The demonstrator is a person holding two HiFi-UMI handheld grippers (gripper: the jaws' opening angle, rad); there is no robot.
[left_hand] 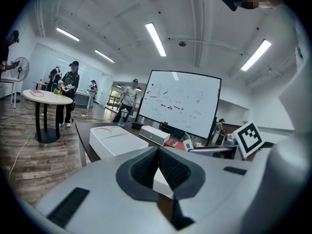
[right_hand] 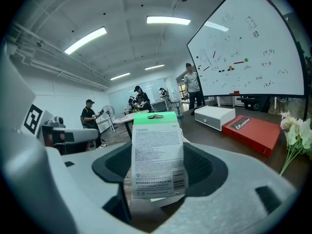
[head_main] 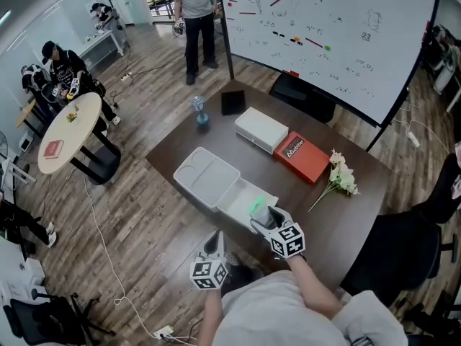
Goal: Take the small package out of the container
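A white container (head_main: 232, 202) stands open near the front of the dark table (head_main: 346, 215), its lid (head_main: 205, 174) folded back to the left. My right gripper (head_main: 262, 215) is just above the container's open part. It is shut on the small package (head_main: 256, 207), a flat white card pack with a green top. In the right gripper view the package (right_hand: 157, 155) stands upright, spanning the wide gap between the jaws of the right gripper (right_hand: 158, 174). My left gripper (head_main: 215, 245) hangs off the table's front edge, shut and empty. In the left gripper view its pads (left_hand: 168, 168) meet, with the lid (left_hand: 114, 140) beyond.
Behind the container lie a white box (head_main: 261, 129), a red book (head_main: 301, 156) and a spray of white flowers (head_main: 342, 175). A bottle (head_main: 199, 111) and a black item (head_main: 232, 101) stand at the table's far corner. A whiteboard (head_main: 324, 27), people and a round table (head_main: 68, 132) lie beyond.
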